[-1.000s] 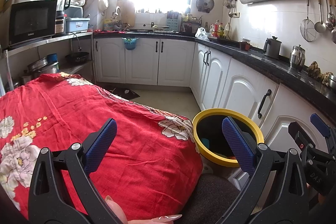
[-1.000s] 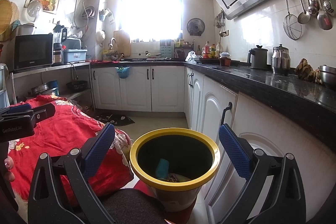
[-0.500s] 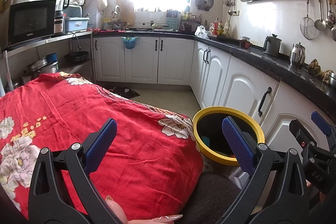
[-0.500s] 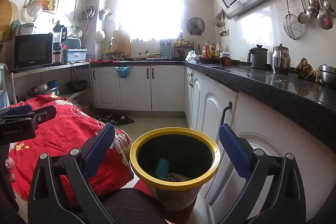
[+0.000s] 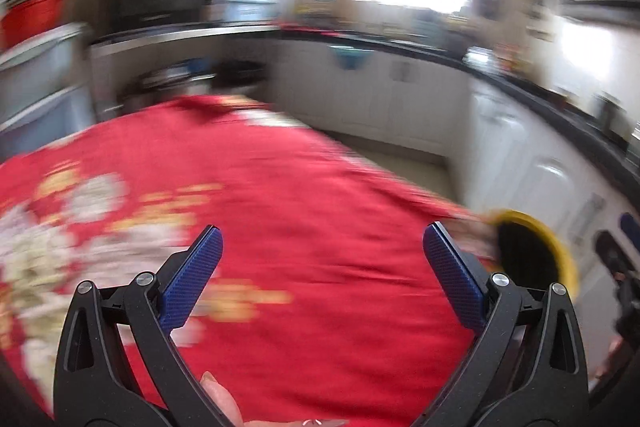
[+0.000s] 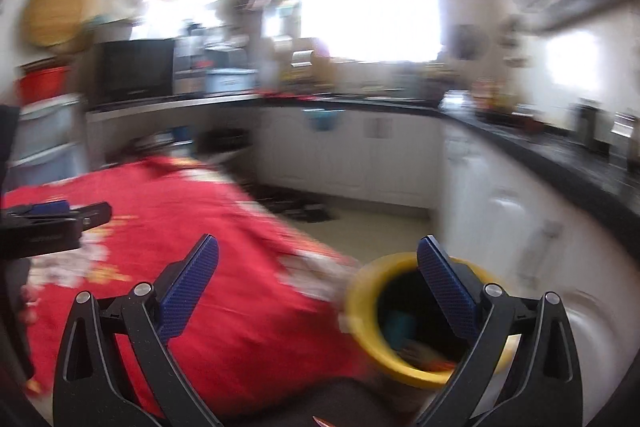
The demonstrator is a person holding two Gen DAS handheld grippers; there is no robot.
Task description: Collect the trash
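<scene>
One yellow bin, upright, mouth up, lower right of frame. Two grippers, left and right, both spread wide, empty, over one red cloth.

Red floral cloth over the desk lies bare and open ahead. Yellow-rimmed bin sits tight between the cloth's edge and the white cabinets; floor beyond is free.

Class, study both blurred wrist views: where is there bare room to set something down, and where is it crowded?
The red floral cloth lies bare between the left gripper and the white cabinets. The floor strip between cloth and cabinets also looks free. The dark countertop appears crowded, and the yellow-rimmed bin already holds items.
</scene>
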